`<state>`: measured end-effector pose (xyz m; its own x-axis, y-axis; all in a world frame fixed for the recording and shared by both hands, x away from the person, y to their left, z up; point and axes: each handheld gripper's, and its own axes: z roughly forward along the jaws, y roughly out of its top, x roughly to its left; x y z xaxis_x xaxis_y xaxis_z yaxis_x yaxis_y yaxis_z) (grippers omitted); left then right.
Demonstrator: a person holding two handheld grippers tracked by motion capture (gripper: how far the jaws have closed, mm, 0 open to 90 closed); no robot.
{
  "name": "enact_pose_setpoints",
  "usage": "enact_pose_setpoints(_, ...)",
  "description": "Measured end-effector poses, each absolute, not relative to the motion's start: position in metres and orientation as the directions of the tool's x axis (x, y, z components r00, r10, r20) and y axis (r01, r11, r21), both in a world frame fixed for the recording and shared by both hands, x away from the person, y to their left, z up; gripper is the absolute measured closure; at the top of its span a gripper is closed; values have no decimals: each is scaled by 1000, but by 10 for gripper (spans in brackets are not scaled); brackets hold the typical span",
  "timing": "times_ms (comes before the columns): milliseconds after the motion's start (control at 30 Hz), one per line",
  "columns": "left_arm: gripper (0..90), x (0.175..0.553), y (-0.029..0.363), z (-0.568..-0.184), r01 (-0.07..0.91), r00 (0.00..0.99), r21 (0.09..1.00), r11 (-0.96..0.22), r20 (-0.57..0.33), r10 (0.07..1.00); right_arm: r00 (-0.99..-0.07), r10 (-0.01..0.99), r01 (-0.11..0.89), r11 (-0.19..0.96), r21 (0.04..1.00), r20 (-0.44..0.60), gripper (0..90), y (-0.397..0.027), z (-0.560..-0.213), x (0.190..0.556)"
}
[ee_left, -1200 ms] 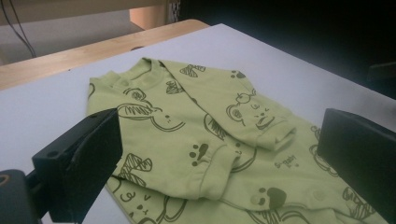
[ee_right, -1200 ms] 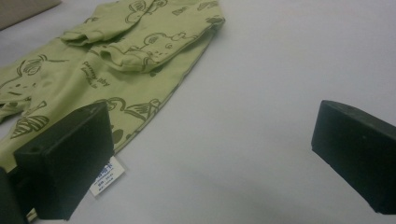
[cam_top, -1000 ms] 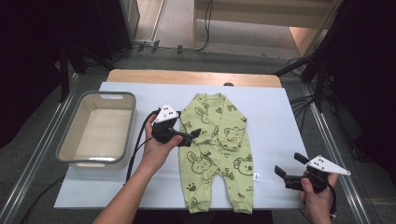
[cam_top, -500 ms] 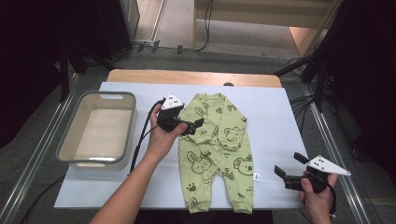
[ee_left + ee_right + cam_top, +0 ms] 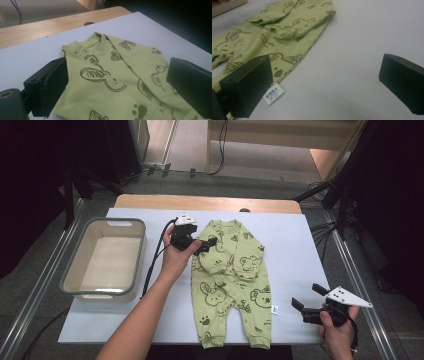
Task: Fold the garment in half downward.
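Left claw (image 5: 207, 243) shifted up romper (image 5: 235, 285), gaping, covering shoulder; right claw (image 5: 307, 302) wide, idle.

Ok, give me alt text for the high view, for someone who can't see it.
A light green baby romper with animal prints lies flat on a white table, sleeves folded in. The left hand-held gripper, jaws open, hovers over its upper left side; the right hand-held gripper waits open near the lower right corner. A grey plastic bin sits at the left.

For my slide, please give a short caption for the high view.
Left gripper open over the shoulder of a green baby romper; right gripper open beside its leg.
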<state>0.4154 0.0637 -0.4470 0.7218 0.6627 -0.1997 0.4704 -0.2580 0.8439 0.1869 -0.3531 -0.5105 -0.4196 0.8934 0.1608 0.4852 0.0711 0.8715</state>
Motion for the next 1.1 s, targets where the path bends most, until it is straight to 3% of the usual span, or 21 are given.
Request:
enact_pose_setpoints(367, 138, 444, 65, -464, 531, 682, 804, -267, -219, 697, -424, 892, 487, 80, 870, 155, 0, -351, -513, 189)
enact_pose_setpoints(900, 447, 480, 57, -480, 607, 598, 753, -254, -222, 770, -421, 891, 495, 70, 866, 168, 0, -352, -515, 190)
enact_pose_setpoints(1100, 449, 491, 48, -492, 619, 568, 739, -267, -185, 802, -420, 891, 496, 66, 866, 173, 0, -352, -516, 190)
